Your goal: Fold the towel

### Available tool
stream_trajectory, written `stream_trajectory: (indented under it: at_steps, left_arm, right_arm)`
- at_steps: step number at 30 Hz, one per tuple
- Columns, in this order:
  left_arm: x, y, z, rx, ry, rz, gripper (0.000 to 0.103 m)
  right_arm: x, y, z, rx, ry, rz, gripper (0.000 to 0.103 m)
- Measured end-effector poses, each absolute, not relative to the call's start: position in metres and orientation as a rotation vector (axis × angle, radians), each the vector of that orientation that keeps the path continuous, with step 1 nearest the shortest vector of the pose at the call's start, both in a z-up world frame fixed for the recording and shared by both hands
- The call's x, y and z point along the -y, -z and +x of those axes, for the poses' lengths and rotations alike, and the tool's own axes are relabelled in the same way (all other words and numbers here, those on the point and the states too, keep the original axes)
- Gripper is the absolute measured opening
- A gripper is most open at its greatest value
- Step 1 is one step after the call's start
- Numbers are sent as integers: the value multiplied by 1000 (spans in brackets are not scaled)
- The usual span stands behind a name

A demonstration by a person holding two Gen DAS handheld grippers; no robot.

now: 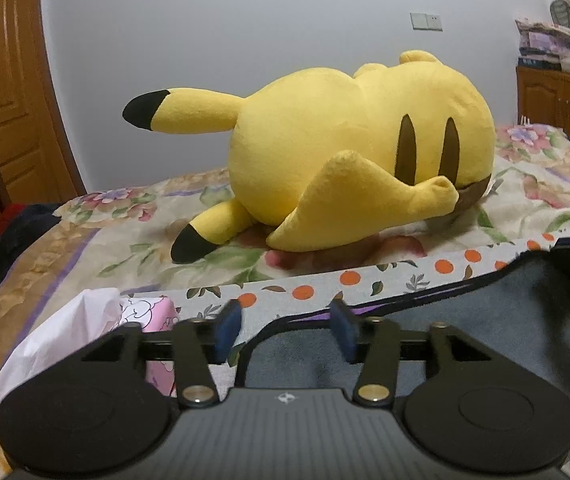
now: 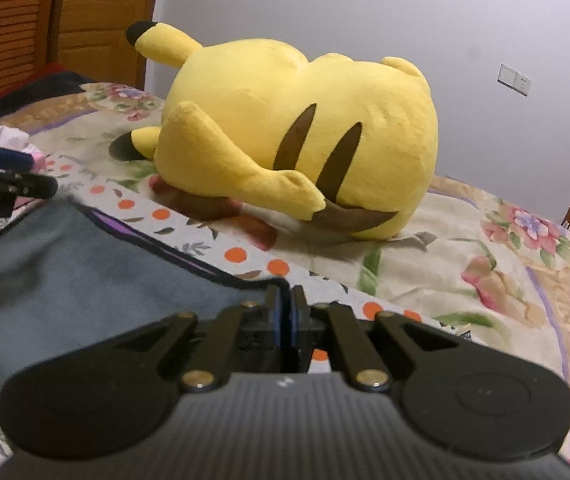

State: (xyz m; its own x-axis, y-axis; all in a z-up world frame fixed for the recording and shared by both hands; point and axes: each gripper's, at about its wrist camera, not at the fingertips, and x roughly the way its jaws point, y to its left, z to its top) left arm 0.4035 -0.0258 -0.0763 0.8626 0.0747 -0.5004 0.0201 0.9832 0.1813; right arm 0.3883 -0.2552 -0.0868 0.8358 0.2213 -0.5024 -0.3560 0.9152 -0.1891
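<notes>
Grey towel [image 1: 465, 332], lower frame, on bed [image 1: 85, 240]; left tongs [image 1: 285, 330] apart over its edge; right tongs [image 2: 285, 312] clamped on towel edge.

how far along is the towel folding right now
Done: the grey towel already lies flat on the orange-dotted cloth, apparently doubled over. In hand: the right gripper is shut, jaws pinching the towel's dark far hem, while the left gripper stands open over the other end, gripping nothing. Left: letting go on the right, plus any further fold.
</notes>
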Motion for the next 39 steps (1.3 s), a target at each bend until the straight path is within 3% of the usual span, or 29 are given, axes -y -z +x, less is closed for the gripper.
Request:
stream_trajectory:
  at_steps: [7,16,21,26,36,39]
  left_arm:
    - [31,72,397,-532,-14,195,62]
    - [43,54,375,-536,13,212,64]
    - [47,39,357,-525,23,215,71]
    - [50,26,338,-528,32,239,74]
    - [53,11,303,-542,42,244,80]
    - [55,8,293,-545,51,250,88]
  right_arm:
    - [257,82,380,-498,-311,-258,29]
    - [262,64,354,-507,-327,-187,34]
    - [269,50,336,-509,-328,-138,38]
    - [275,40,320,-507,-323,-112,51]
    - [282,22,287,-485,-308,-91,58]
    - [283,19,279,-483,-307,-87,69]
